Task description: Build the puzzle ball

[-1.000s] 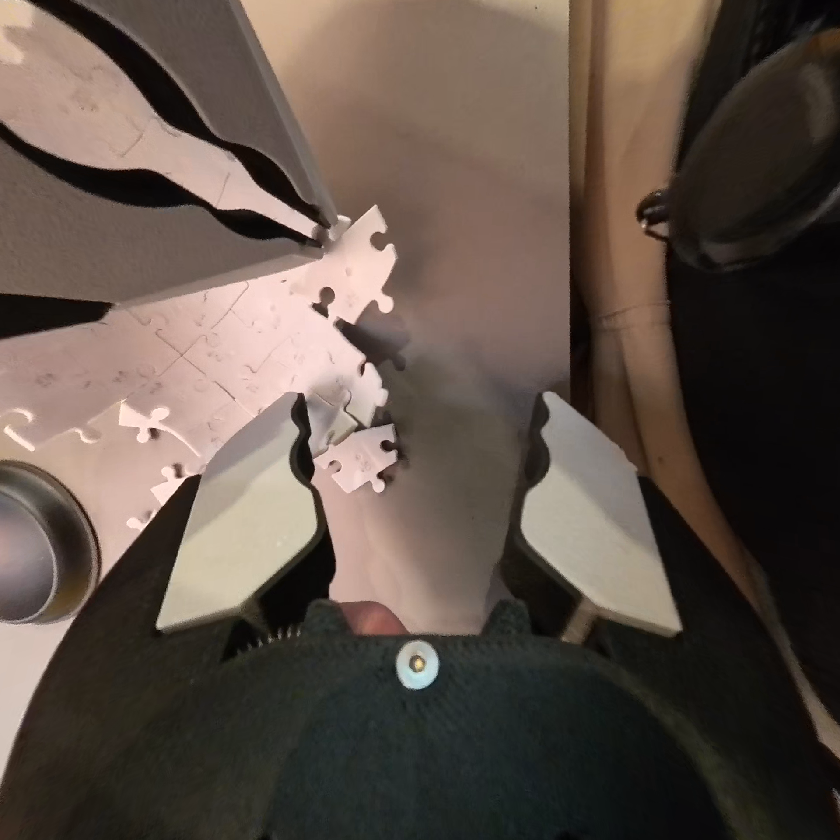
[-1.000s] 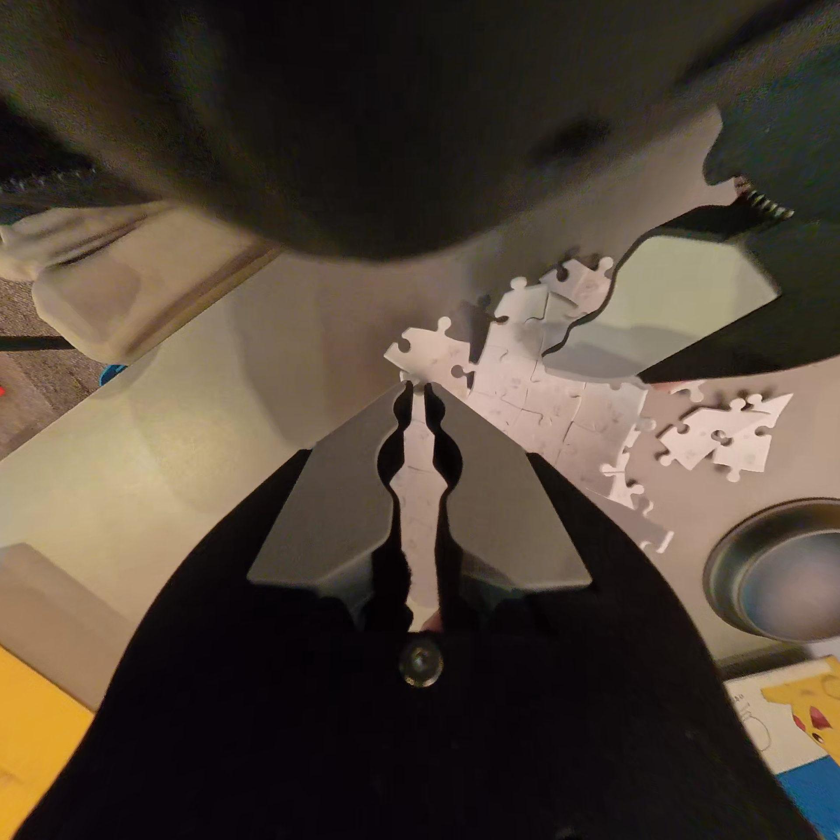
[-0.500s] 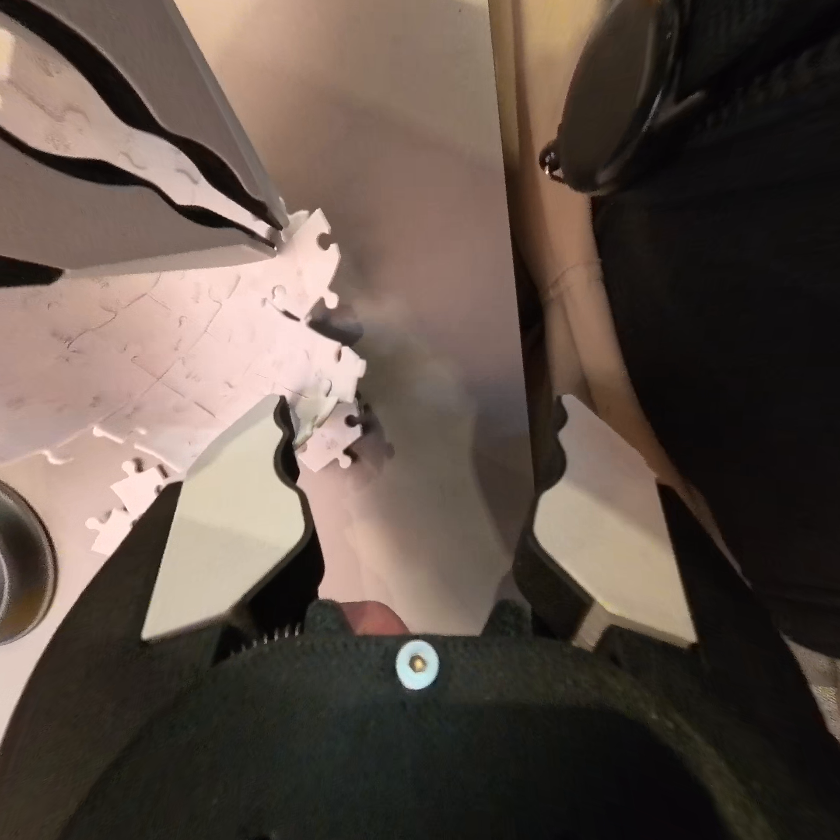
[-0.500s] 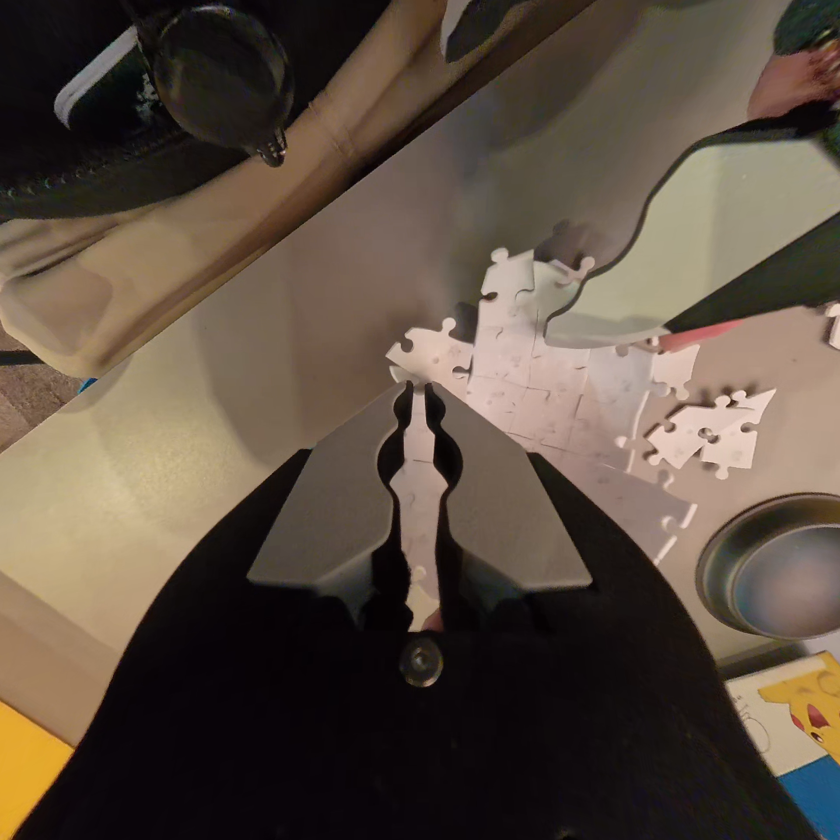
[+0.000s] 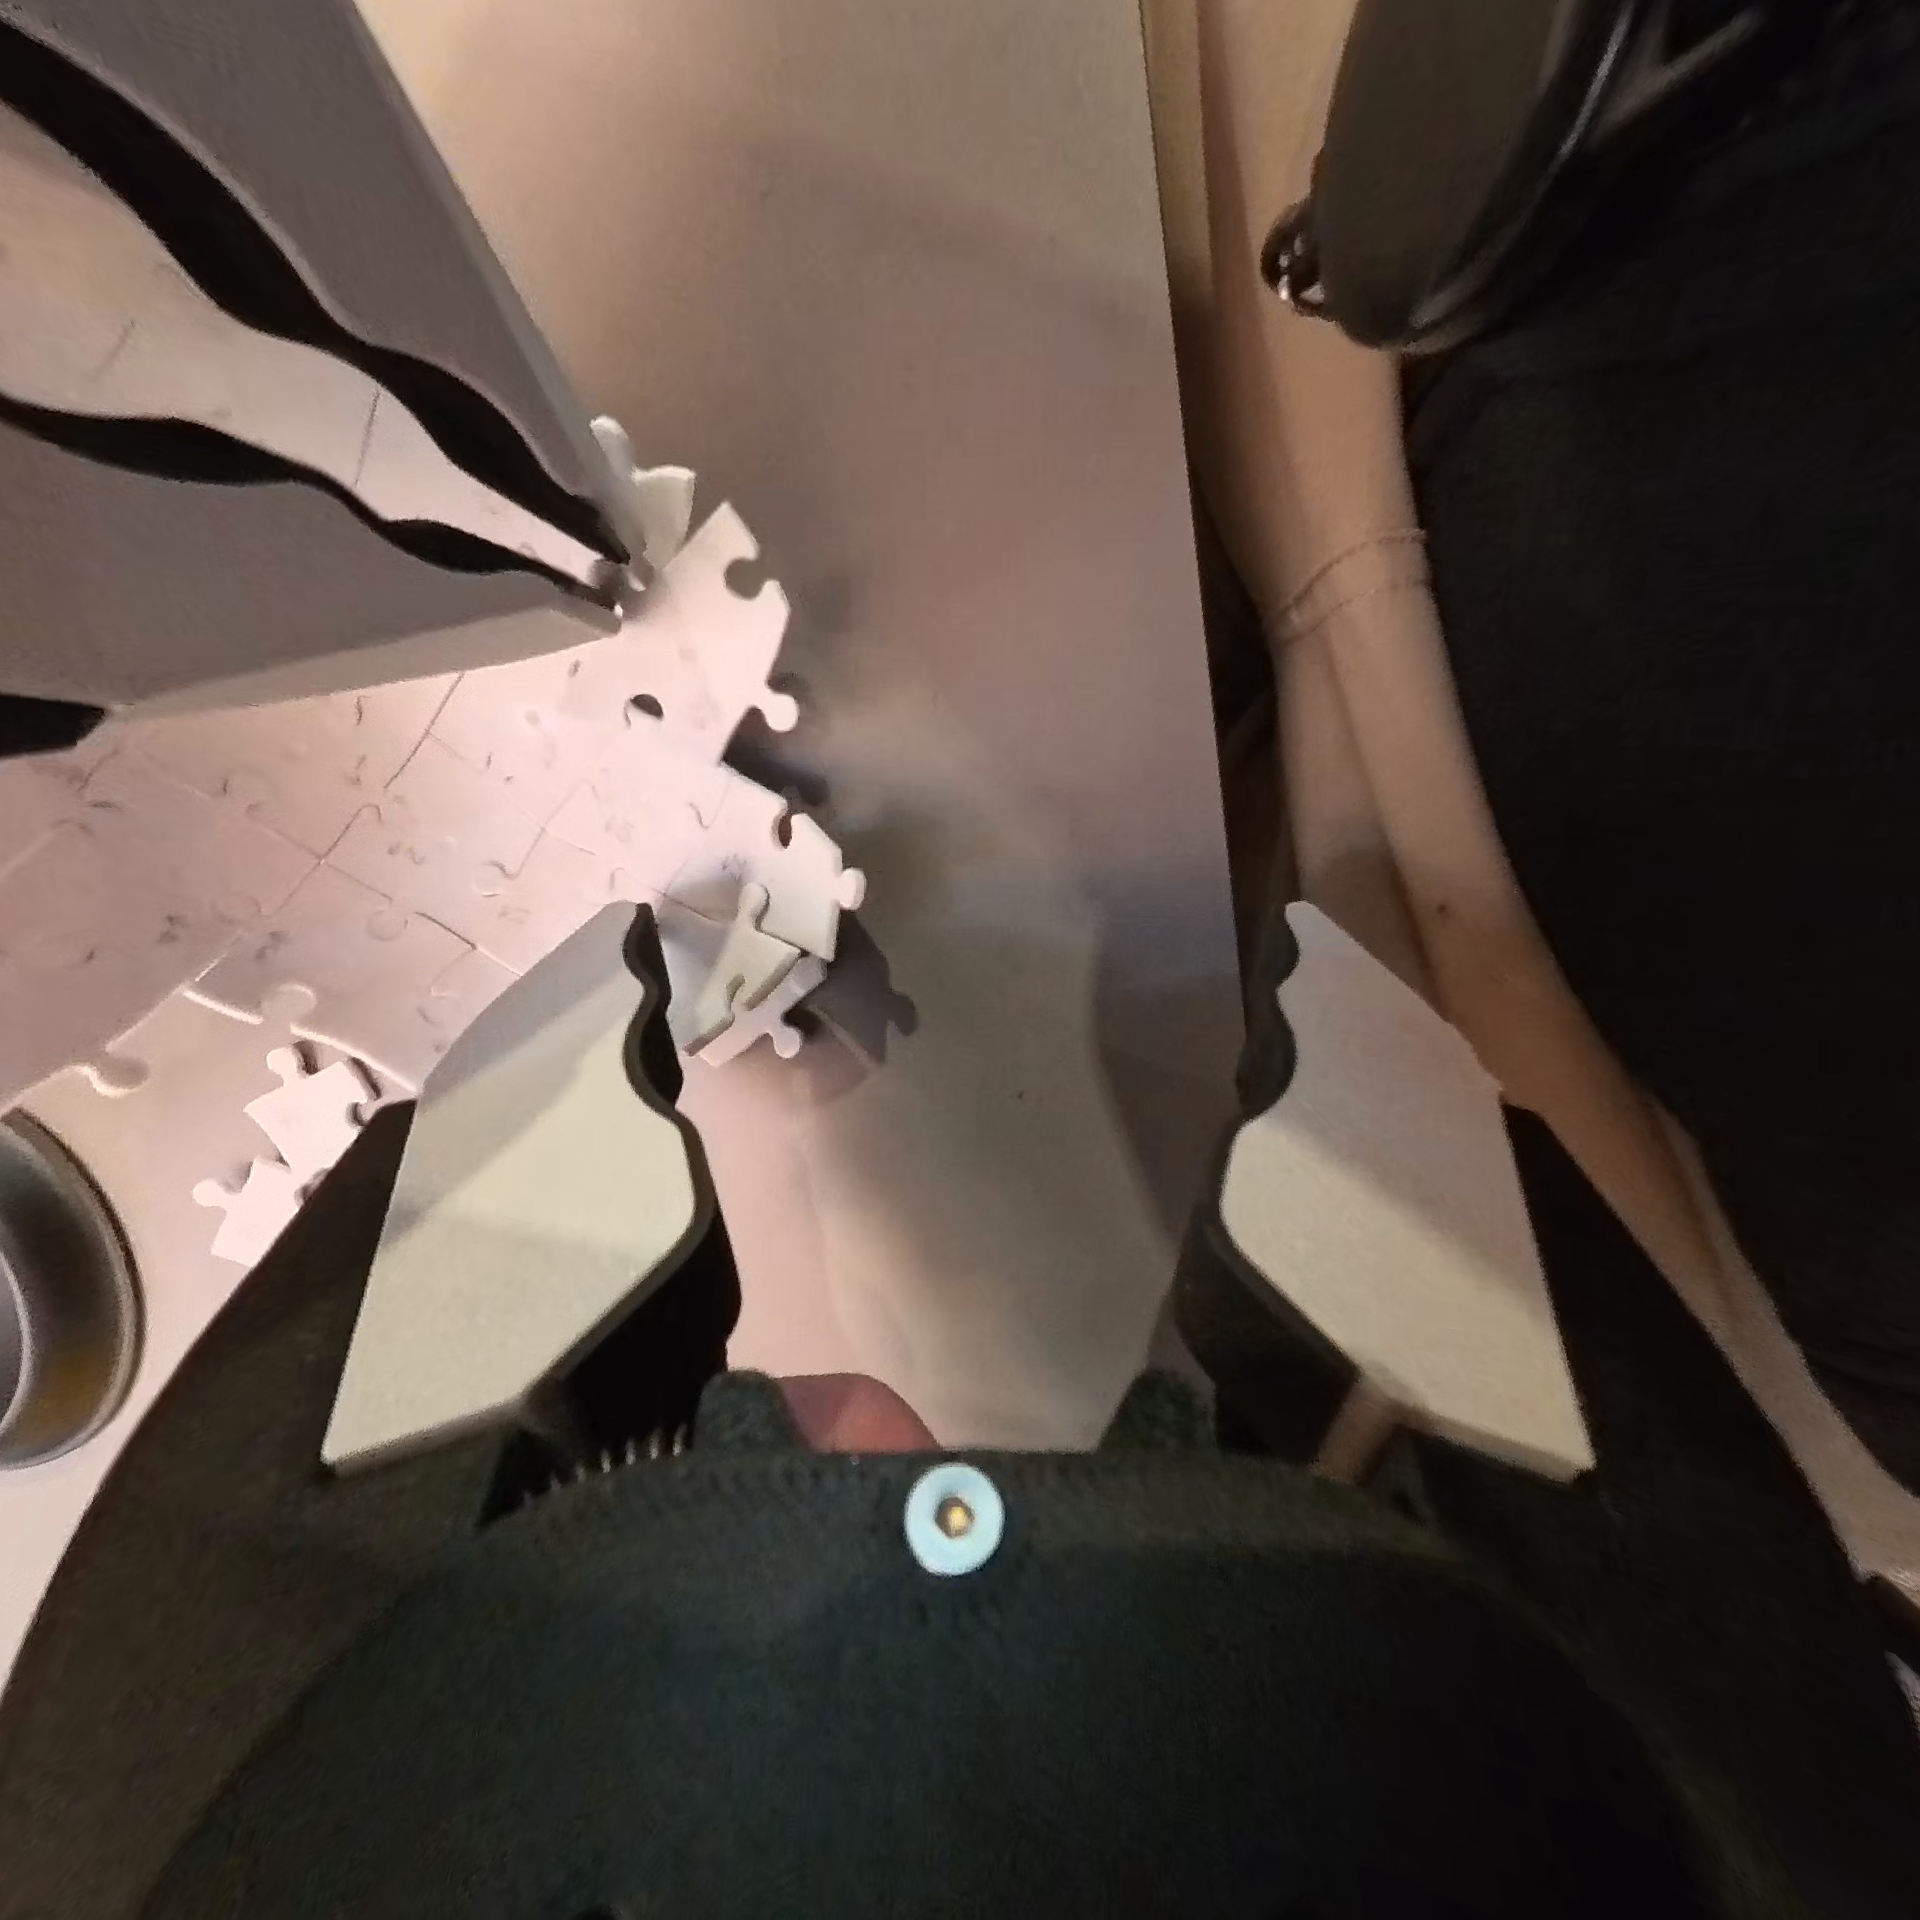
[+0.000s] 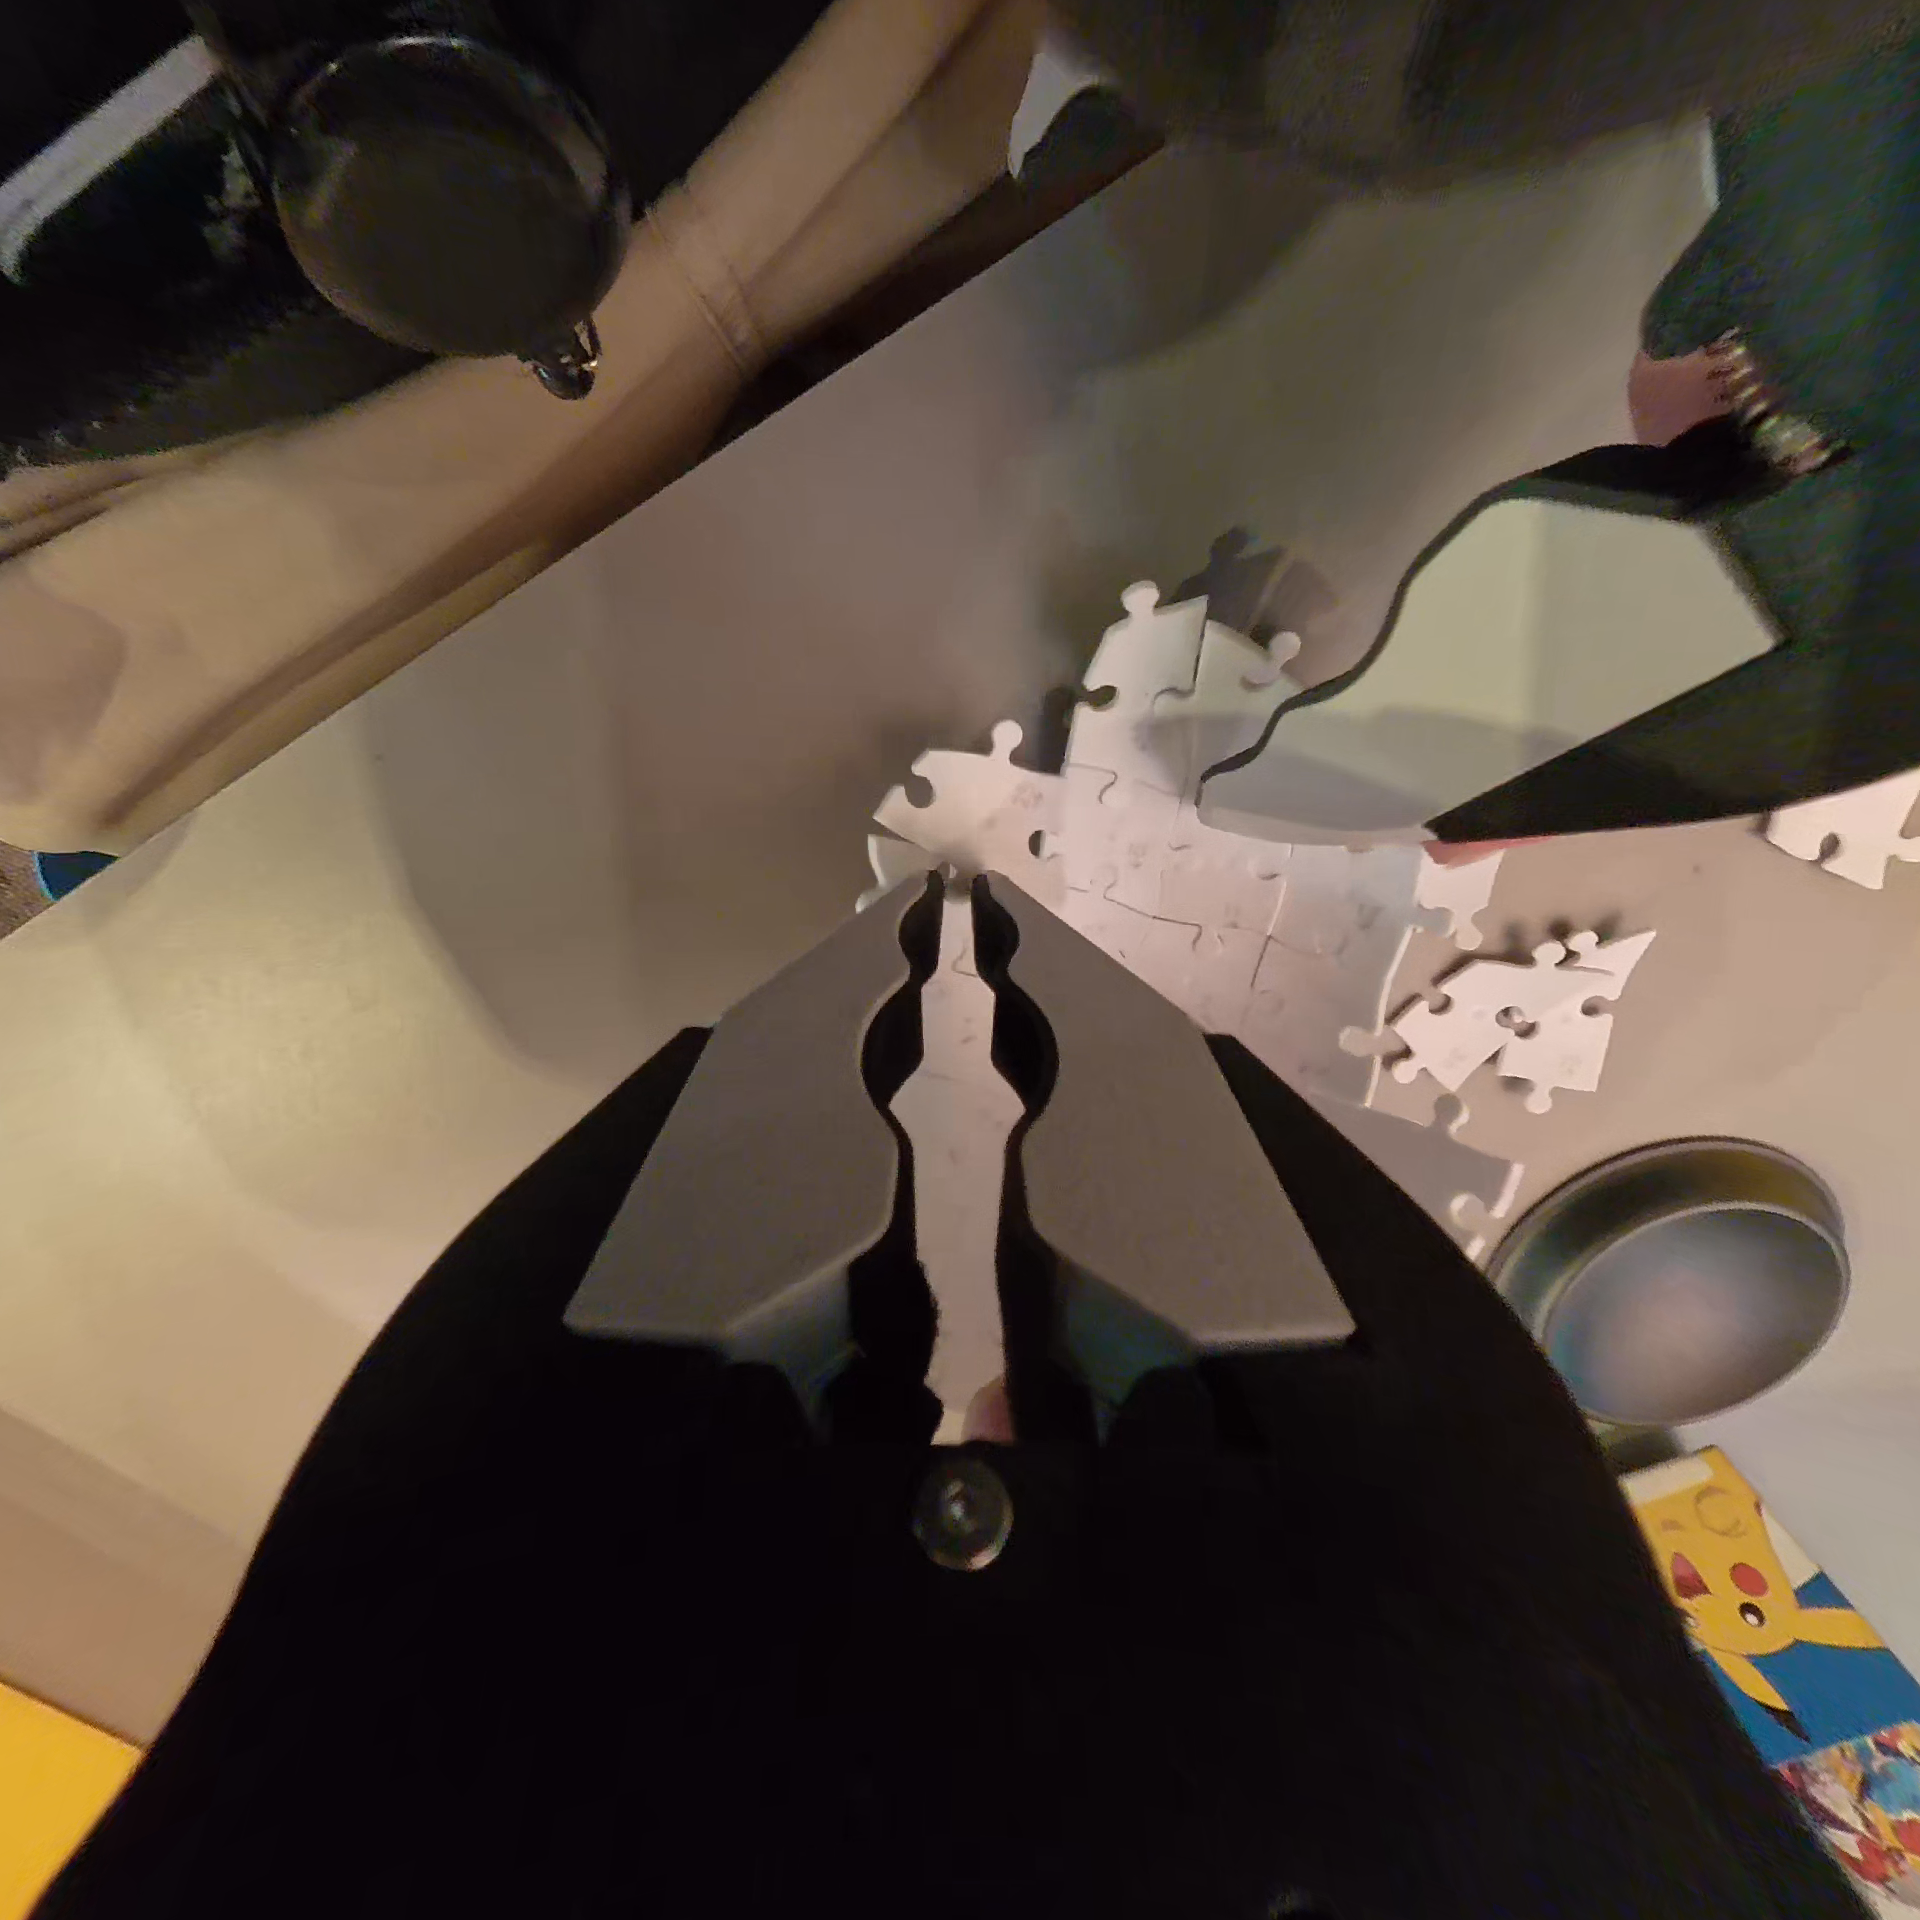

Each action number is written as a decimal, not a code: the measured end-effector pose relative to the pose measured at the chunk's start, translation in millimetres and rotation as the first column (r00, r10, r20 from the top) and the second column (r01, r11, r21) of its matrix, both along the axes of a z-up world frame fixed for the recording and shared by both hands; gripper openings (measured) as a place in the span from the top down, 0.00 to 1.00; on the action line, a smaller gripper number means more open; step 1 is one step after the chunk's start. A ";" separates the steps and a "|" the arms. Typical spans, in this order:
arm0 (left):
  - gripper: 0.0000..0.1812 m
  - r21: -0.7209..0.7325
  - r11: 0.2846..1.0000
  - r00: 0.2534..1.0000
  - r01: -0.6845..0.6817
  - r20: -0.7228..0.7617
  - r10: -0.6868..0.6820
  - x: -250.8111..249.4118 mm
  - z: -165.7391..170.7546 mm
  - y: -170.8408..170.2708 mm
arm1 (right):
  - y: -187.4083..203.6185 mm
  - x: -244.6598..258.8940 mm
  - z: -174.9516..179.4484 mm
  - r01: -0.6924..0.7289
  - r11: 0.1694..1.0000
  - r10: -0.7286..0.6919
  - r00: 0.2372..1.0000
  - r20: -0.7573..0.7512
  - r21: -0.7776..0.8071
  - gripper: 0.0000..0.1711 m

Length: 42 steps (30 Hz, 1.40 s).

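A flat sheet of joined white puzzle pieces (image 5: pixel 416 831) lies on the pale table (image 5: pixel 935 312); it also shows in the right wrist view (image 6: pixel 1226 894). My right gripper (image 6: pixel 956 883) is shut on a white puzzle piece (image 6: pixel 896 862) at the sheet's near corner, and white pieces show through the gap between its fingers. It enters the left wrist view from the upper left (image 5: pixel 621 566). My left gripper (image 5: pixel 961 935) is open and empty. Its left finger (image 5: pixel 561 1091) lies over the sheet's edge, next to a tilted-up piece (image 5: pixel 748 966); that finger (image 6: pixel 1507 665) also shows in the right wrist view.
A small clump of loose pieces (image 6: pixel 1507 1029) lies beside the sheet. A round metal tin (image 6: pixel 1662 1278) stands close by, with a colourful printed box (image 6: pixel 1787 1621) beyond it. A person in black top and beige trousers (image 5: pixel 1382 727) stands at the table edge.
The left gripper has shifted along the sheet's edge and stays open. The end piece by its left finger now stands tilted up. The right gripper stays shut at the corner.
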<state>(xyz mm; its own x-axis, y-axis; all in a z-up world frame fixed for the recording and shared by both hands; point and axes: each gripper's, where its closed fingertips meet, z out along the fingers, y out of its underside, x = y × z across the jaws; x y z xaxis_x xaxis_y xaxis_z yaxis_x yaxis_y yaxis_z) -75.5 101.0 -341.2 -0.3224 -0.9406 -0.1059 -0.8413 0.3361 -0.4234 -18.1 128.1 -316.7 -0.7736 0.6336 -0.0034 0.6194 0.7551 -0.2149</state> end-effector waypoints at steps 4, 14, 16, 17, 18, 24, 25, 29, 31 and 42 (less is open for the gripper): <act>0.42 0.004 1.000 1.000 -0.004 -0.004 0.004 0.1 -0.7 1.3 | -3.2 -1.5 -0.3 -0.008 1.000 0.008 1.000 -0.013 0.013 0.97; 0.42 0.011 1.000 1.000 -0.004 -0.014 0.004 0.3 -1.3 1.7 | -3.2 -10.8 16.7 0.097 0.995 -0.093 0.991 -0.097 0.033 0.94; 0.42 0.006 1.000 1.000 -0.004 -0.013 0.004 0.3 -1.3 1.0 | -2.3 -14.3 22.4 0.162 0.985 -0.154 0.978 -0.139 0.054 0.94; 0.42 0.004 1.000 1.000 -0.004 -0.014 0.004 0.3 -1.6 0.4 | -2.5 -15.3 25.1 0.215 0.976 -0.206 0.966 -0.155 0.045 0.94; 0.42 0.002 1.000 1.000 -0.003 -0.016 0.003 0.1 -2.0 -0.3 | -3.8 -15.4 27.3 0.282 0.959 -0.275 0.947 -0.164 0.024 0.94; 0.41 -0.021 1.000 1.000 -0.002 -0.017 0.002 2.1 -3.0 -6.1 | -28.8 -8.2 44.0 0.639 0.751 -0.661 0.723 -0.203 -0.167 0.89; 0.40 -0.024 1.000 1.000 -0.003 -0.017 0.003 3.0 -3.0 -6.8 | -29.7 -7.6 44.2 0.687 0.702 -0.711 0.668 -0.218 -0.185 0.89; 0.39 -0.026 1.000 1.000 -0.013 -0.019 0.012 4.9 -3.2 -8.2 | -30.6 -10.1 32.3 0.842 0.470 -0.879 0.418 -0.230 -0.264 0.88; 0.40 -0.022 1.000 1.000 -0.017 -0.021 0.016 4.0 -3.0 -7.2 | -30.1 -12.2 22.1 0.896 0.342 -0.934 0.290 -0.209 -0.283 0.86; 0.40 -0.030 0.999 1.000 -0.030 -0.007 0.029 -1.8 -3.8 -0.9 | -22.2 -16.8 -5.8 0.944 -0.032 -0.965 -0.115 -0.236 -0.329 0.82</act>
<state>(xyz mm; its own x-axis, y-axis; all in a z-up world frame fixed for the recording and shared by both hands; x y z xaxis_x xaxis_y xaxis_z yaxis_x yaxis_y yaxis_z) -77.3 100.1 -345.0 -0.2951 -0.9525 -0.0750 -0.8536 0.2980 -0.4273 -34.9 105.9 -322.5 0.6858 0.7272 -0.0287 0.5749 -0.5656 -0.5913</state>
